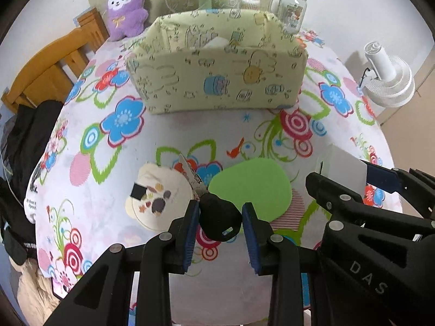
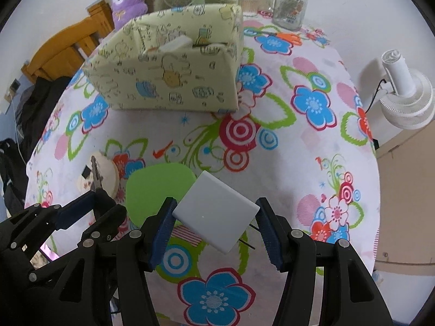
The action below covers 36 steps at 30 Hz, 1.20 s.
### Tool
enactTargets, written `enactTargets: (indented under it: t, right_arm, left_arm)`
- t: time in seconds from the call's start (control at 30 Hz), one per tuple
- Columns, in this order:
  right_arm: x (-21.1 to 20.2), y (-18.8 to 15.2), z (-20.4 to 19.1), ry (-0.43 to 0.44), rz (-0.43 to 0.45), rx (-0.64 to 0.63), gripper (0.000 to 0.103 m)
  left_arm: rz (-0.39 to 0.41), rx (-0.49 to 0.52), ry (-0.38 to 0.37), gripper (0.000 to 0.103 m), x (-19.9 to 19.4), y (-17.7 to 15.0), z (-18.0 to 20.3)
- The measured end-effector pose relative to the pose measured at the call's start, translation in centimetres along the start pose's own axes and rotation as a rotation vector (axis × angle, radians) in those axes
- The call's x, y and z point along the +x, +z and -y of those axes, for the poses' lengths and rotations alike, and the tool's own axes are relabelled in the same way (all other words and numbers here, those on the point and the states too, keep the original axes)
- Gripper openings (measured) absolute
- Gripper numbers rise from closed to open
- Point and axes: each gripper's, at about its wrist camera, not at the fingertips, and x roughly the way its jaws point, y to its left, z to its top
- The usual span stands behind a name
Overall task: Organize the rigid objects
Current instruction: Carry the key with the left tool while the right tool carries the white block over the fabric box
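Left hand-held gripper (image 1: pixel 220 224) of mine sits low in the centre of its frame, its blue pads pinching the black head of a key (image 1: pixel 217 217) whose metal blade points up and to the left. Just beyond the key, a round cream coaster (image 1: pixel 160 195) lies at lower left and a green oval mat (image 1: pixel 252 187) at lower centre, both flat on the desk (image 1: pixel 190 127) with its flowered cloth. My right hand-held gripper (image 2: pixel 214 224) is low in the centre of its own frame; a tilted white rectangular block (image 2: pixel 214 213) sits between its fingers, touching the left pad, though I cannot tell whether the right pad meets it. Farther up, a pale green printed storage box (image 1: pixel 214 65) stands open-topped at upper centre, with a glass jar (image 1: pixel 293 11) at upper right and a purple plush toy (image 1: pixel 126 5) at upper left.
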Motion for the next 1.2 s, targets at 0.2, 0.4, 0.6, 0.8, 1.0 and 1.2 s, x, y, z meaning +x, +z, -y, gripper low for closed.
enactTargets:
  t: [0.2,0.4,0.6,0.8,1.0,1.2]
  right_arm:
    - [-1.3,1.1,-0.7,-0.024,0.026,0.028,0.062]
    - [-2.3,1.9,-1.5,-0.038,0.033,0.052,0.062]
    - [-3.5,2.7,-2.4,-0.047,0.05,0.073,0.062]
    - [-4.7,3.6,-3.1,-0.055,0.073,0.097,0.062]
    - [-5.7,4.5,-3.9,-0.068,0.094,0.121,0.062]
    - [-6.4,5.5,-4.8,-0.084,0.109,0.149,0.062]
  left_arm:
    - [0.013,0.033,-0.012,0.032,-0.9,1.4,-0.5]
    - [0.021,0.062,-0.021,0.032,-1.6,2.4,-1.3]
    - [0.031,0.08,-0.031,0.032,-2.6,3.4,-2.0]
    - [0.054,0.111,-0.039,0.032,-3.7,4.5,-2.7]
    - [0.075,0.142,-0.057,0.032,-4.5,5.7,-3.4]
    - [0.094,0.187,-0.08,0.032,-4.9,6.7,-4.0]
